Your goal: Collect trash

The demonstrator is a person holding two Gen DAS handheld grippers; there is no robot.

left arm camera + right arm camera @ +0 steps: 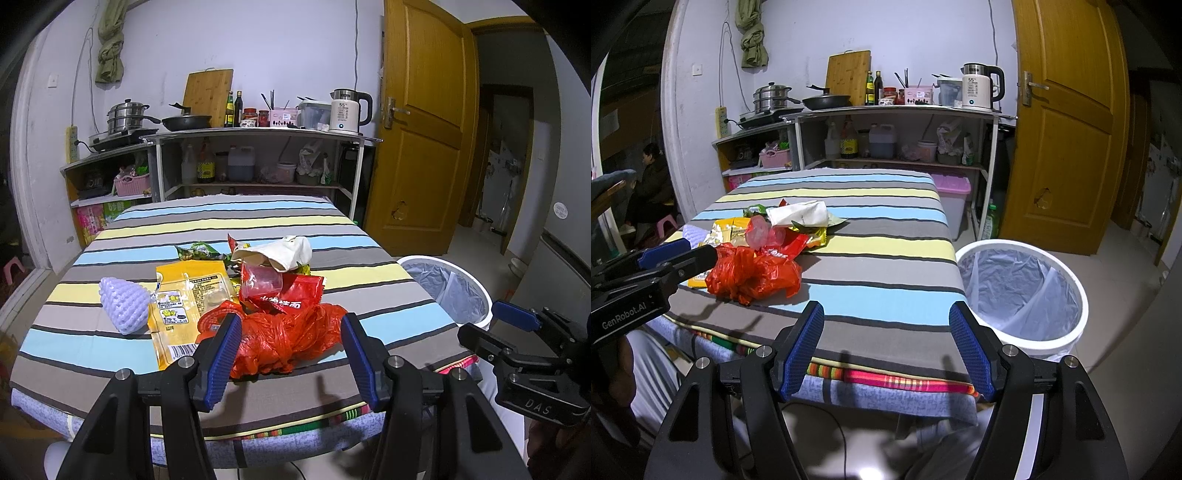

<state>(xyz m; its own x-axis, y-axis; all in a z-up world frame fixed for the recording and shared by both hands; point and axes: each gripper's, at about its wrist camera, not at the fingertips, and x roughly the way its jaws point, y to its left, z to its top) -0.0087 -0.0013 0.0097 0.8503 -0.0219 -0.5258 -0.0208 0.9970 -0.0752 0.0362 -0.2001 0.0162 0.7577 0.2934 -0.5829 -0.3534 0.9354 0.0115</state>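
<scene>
1. Crumpled red plastic bag (291,341) sits at the near edge of the striped table (388,280), front of the litter pile. Left gripper (291,354) is spread open around it, pads not touching yet.
2. Risk: thin film slips or only a fold gets pinched, so the bag drags out.
3. Red noodle wrapper (291,291) and yellow snack packet (184,295) touch or overlap the bag (likely to snag and fall off the edge).
4. White lined bin (1023,291) stands on the floor right of the table; the carry crosses a gap.
5. Right gripper (886,343) is open, empty, near the bin; collision risk in the crossing.

One red plastic bag (286,341); one foam net (123,308); one bin (1021,295); two bottles (233,109).
</scene>
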